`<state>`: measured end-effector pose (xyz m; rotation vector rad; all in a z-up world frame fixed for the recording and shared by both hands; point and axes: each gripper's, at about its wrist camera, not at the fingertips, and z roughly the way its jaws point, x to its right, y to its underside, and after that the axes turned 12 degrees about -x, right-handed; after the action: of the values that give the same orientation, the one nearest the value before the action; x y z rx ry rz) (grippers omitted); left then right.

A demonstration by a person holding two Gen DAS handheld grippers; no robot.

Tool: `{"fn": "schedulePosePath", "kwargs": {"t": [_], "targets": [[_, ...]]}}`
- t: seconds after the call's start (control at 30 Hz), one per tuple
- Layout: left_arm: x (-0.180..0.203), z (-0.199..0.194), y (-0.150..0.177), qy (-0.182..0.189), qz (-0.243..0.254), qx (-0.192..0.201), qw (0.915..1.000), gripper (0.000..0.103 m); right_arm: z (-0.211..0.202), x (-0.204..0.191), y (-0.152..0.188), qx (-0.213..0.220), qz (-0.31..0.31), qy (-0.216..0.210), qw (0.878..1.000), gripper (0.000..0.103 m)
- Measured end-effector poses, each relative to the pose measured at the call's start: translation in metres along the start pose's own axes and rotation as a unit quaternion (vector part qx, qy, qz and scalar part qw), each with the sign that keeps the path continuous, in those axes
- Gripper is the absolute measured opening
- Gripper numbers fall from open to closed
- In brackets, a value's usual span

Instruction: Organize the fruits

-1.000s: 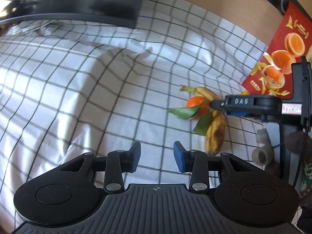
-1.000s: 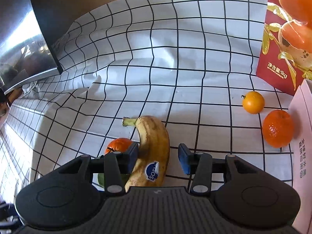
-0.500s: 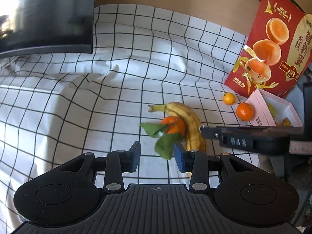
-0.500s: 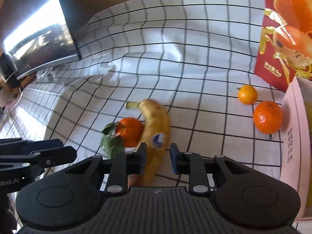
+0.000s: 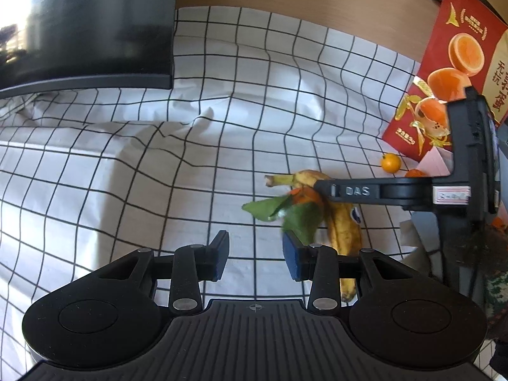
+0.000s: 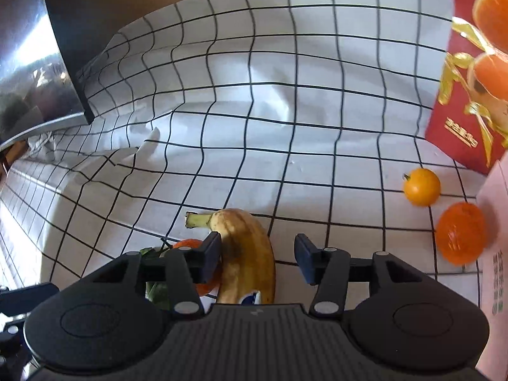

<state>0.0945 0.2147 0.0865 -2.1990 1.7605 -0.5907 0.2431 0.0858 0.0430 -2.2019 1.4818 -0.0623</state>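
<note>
A spotted yellow banana (image 6: 247, 247) with a blue sticker lies on the checked cloth (image 6: 285, 127). An orange with green leaves (image 5: 303, 197) rests against its left side. My right gripper (image 6: 257, 258) points down over the banana and its jaws are opening. The banana lies between them: the left pad is close to its skin, the right pad stands apart. In the left wrist view one finger of the right gripper (image 5: 320, 187) reaches over the orange. My left gripper (image 5: 255, 254) is open above bare cloth, just left of the leaves, holding nothing.
A small round orange fruit (image 6: 421, 187) and a mandarin (image 6: 460, 236) lie to the right, next to a pale pink box (image 6: 495, 222). A red printed carton (image 5: 460, 63) stands behind them. A dark monitor (image 5: 85, 25) fills the far left. The cloth is wrinkled in the middle.
The right gripper's jaws narrowed in front of the banana and have now spread again around it. The left gripper has swung toward the fruit, which now lies just ahead on its right.
</note>
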Motion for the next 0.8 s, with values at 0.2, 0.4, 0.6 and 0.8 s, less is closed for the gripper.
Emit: {"fn": "schedulePosePath", "kwargs": {"t": [0.2,0.4,0.6,0.8], "targets": [[-0.001,0.009,-0.009,0.003,0.006,-0.004,1.0,0.041,-0.005,0.014,0.014,-0.03,0.018,-0.046,0.998,0.046],[0.002,0.021,-0.014,0.009,0.025,-0.014,0.9995,0.041,-0.022,0.007,0.035,-0.012,-0.014,-0.028,0.999,0.036],[0.011,0.024,-0.017,0.04,0.075,0.007,0.9964,0.041,-0.044,0.017,0.047,0.008,-0.015,0.002,1.0,0.034],[0.043,0.031,-0.022,0.026,0.164,0.024,0.9859,0.041,-0.065,0.026,0.066,0.027,-0.027,0.015,0.999,0.034]]}}
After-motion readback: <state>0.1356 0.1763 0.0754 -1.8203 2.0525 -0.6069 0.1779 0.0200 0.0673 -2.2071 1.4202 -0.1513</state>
